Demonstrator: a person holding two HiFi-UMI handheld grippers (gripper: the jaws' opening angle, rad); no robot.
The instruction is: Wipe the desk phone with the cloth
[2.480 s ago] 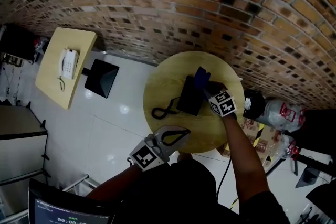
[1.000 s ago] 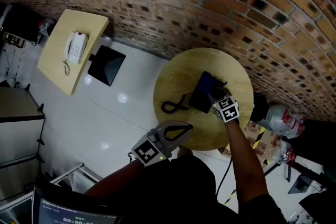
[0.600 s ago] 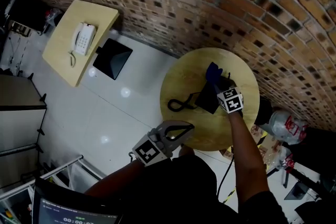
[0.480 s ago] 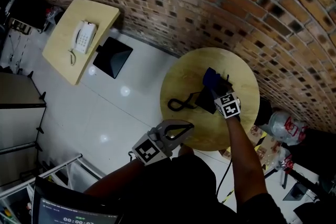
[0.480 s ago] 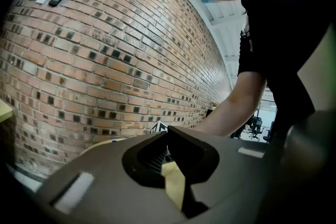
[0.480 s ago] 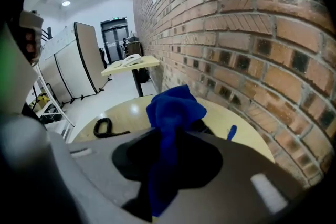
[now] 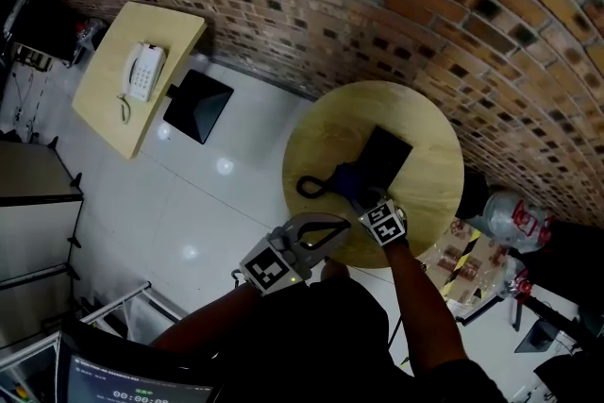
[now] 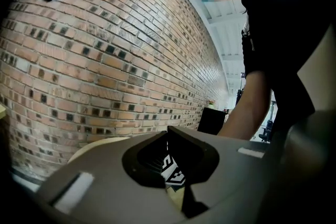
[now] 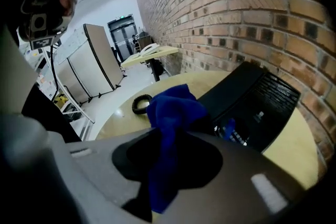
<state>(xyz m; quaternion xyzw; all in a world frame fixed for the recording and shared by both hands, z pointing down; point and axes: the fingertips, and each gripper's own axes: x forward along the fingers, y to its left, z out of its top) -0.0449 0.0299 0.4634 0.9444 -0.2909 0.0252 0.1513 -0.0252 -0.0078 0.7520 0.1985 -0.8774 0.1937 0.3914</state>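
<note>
A black desk phone (image 7: 385, 154) lies on the round wooden table (image 7: 321, 142), its coiled cord (image 7: 310, 187) looping off to the left. My right gripper (image 7: 364, 199) is at the phone's near left corner, shut on a bunched blue cloth (image 7: 347, 181). In the right gripper view the cloth (image 9: 171, 111) hangs out between the jaws of the right gripper (image 9: 174, 132), with the phone (image 9: 252, 105) just beyond and the cord (image 9: 140, 104) to the left. My left gripper (image 7: 342, 225) is held off the table's near edge, shut and holding nothing; in its own view the left gripper (image 8: 168, 131) faces the brick wall.
A rectangular wooden table (image 7: 102, 104) with a white phone (image 7: 142, 71) stands at the upper left, a black square stand (image 7: 196, 106) beside it. The brick wall (image 7: 396, 5) runs behind the round table. Bags and boxes (image 7: 514, 208) crowd the floor at the right.
My right gripper has drawn the blue cloth from the far part of the phone back to its near left corner, which uncovers the phone's top. The left gripper has stayed put.
</note>
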